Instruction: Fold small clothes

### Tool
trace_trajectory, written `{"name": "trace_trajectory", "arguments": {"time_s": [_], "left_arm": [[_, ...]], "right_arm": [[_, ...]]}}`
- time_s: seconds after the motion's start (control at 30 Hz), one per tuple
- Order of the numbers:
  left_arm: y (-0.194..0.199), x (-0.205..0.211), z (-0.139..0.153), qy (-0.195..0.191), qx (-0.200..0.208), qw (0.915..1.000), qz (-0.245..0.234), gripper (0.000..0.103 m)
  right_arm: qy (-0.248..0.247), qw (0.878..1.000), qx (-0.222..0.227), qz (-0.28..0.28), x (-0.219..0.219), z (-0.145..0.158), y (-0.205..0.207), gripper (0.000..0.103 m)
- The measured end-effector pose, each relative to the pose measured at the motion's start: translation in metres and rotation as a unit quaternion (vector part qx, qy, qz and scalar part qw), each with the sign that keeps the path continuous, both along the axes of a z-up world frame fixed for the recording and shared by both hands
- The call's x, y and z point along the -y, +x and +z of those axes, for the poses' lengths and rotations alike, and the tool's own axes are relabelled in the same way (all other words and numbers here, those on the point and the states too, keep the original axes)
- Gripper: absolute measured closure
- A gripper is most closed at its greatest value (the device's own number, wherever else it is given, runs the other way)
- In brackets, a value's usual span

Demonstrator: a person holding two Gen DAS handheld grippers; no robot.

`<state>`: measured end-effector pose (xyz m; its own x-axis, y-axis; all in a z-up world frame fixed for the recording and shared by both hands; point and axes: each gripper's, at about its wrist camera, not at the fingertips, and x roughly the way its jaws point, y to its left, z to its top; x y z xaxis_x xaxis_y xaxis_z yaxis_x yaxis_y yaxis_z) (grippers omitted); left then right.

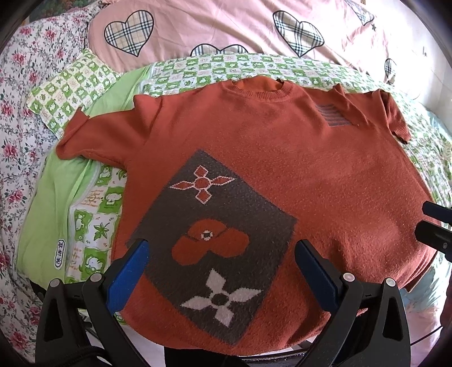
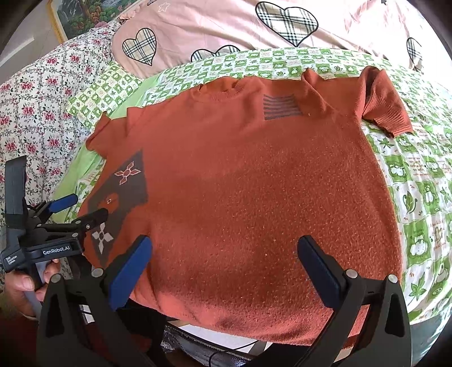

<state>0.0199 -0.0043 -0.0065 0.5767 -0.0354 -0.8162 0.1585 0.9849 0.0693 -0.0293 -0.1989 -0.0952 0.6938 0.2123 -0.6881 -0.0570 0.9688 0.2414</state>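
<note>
Two grippers, both at the near hem, nothing gripped. My left gripper hangs with its fingers spread wide over the grey patch; my right gripper likewise spread, over plain knit.

Sweater lies flat, face up, on the green checked quilt on the bed. Hem at 6 o'clock under both sets of fingers, collar at 12. Long axis runs straight away from me, hem to neck.

Grey patch with flower motifs sits on the left half; small striped block high on the right chest.

Left sleeve points to about 10 o'clock in the left view. Right sleeve lies at about 1 o'clock in the right view, cuff bent back toward me.

Judgement: each sleeve is nearer its own-side gripper, so a sleeve-in fold splits naturally. Both must reach the garment's whole length first.

Beyond: pink heart duvet, floral sheet at 9.
</note>
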Motion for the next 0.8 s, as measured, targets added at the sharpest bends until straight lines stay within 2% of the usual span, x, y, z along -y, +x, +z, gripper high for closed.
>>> {"name": "trace_trajectory", "arguments": {"time_s": [0.13,0.3,0.4,0.53,0.63,0.73,0.8], "left_arm": [[0.004,-0.002,0.001,0.003,0.006,1.0000,0.001,0.001],[0.021,-0.006,0.004,-0.002,0.004,1.0000,0.007,0.001],[0.034,-0.008,0.009,-0.004,0.008,0.9999,0.010,0.001],[0.053,-0.008,0.016,-0.008,0.019,0.9997,0.012,0.001],[0.068,-0.007,0.020,-0.017,0.023,0.9995,0.015,0.001],[0.081,-0.004,0.021,-0.026,0.023,0.9993,0.015,0.001],[0.088,-0.001,0.020,-0.028,0.021,0.9993,0.014,0.001]], "right_arm": [[0.011,1.000,-0.006,-0.001,0.009,0.003,0.003,0.001],[-0.003,1.000,-0.001,-0.028,0.038,0.011,0.012,0.002],[-0.006,0.999,0.007,-0.053,0.070,0.020,0.024,0.008],[-0.030,0.994,0.044,-0.091,0.119,0.036,0.042,0.018],[-0.060,0.990,0.056,-0.118,0.152,0.043,0.059,0.025],[-0.092,0.986,0.046,-0.134,0.177,0.046,0.078,0.032],[-0.104,0.985,0.031,-0.132,0.189,0.043,0.090,0.033]]}}
